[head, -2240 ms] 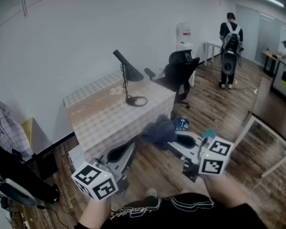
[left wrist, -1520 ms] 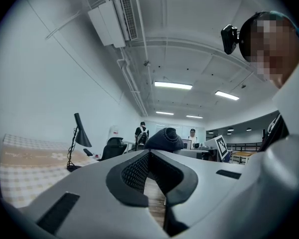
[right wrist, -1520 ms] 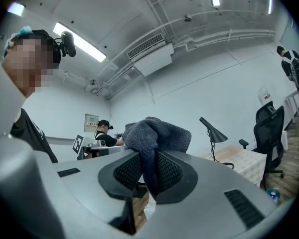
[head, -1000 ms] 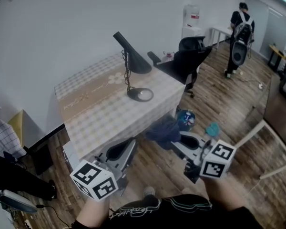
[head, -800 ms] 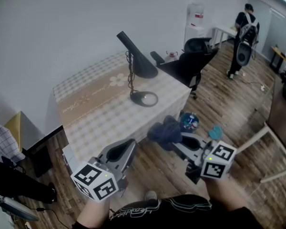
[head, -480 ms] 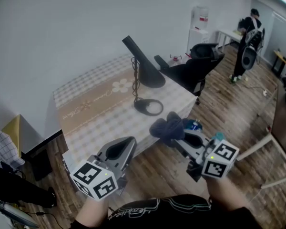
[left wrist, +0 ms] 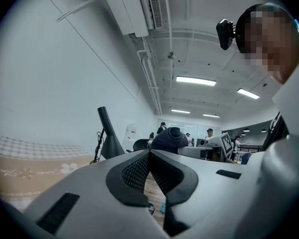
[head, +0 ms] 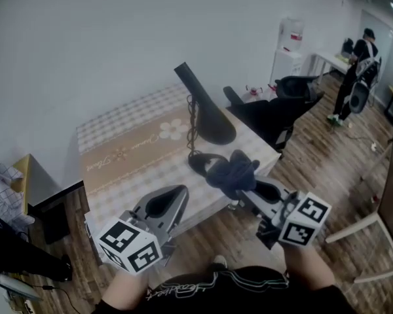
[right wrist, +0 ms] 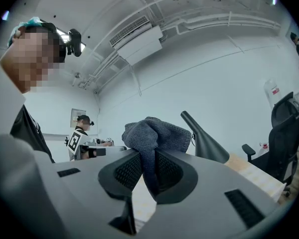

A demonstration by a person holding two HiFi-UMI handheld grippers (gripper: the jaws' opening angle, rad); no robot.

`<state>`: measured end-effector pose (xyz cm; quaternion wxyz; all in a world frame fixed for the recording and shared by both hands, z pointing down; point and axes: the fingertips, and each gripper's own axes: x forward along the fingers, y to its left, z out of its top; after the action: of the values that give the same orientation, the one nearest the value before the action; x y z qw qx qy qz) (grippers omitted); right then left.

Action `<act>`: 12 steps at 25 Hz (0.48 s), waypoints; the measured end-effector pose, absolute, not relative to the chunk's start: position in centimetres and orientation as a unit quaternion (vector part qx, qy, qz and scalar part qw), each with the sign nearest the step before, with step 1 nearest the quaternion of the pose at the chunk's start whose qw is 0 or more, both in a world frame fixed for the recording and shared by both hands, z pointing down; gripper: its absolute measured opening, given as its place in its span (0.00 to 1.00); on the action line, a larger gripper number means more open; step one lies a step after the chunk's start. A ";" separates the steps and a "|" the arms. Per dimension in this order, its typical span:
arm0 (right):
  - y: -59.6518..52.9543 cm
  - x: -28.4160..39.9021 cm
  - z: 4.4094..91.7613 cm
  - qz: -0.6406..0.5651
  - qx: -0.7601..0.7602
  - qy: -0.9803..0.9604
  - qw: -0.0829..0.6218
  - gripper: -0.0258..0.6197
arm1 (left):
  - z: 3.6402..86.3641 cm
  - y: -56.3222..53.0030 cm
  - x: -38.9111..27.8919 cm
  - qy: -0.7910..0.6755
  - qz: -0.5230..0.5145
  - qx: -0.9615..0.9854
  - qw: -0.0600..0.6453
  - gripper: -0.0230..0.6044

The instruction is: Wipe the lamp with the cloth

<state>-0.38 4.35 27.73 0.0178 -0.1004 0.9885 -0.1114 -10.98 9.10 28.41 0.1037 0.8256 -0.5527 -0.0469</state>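
Pinching cloth [head: 232,170], right hand-held gripper [head: 242,188] angled toward lamp [head: 206,113]

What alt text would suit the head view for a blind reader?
The person's right gripper holds a bunched dark blue cloth near a black desk lamp standing on a checked table. The left gripper is shut and empty, lower left.

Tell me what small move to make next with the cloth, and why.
Probably ease the right tongs forward and slightly up until the cloth meets the black shade of the lamp. The cloth is clamped in them and sits in front of the lamp, apparently not yet on the shade.
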 end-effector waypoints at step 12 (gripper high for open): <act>-9.4 -2.1 25.0 -0.094 -0.072 0.992 0.030 0.13 | 27.2 -3.1 -12.2 -0.589 -0.042 0.801 0.098 0.04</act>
<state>-2.15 -9.41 24.95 0.0298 -0.0723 0.9925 -0.0942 -12.17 -3.09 27.20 0.0985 0.8013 -0.5885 -0.0422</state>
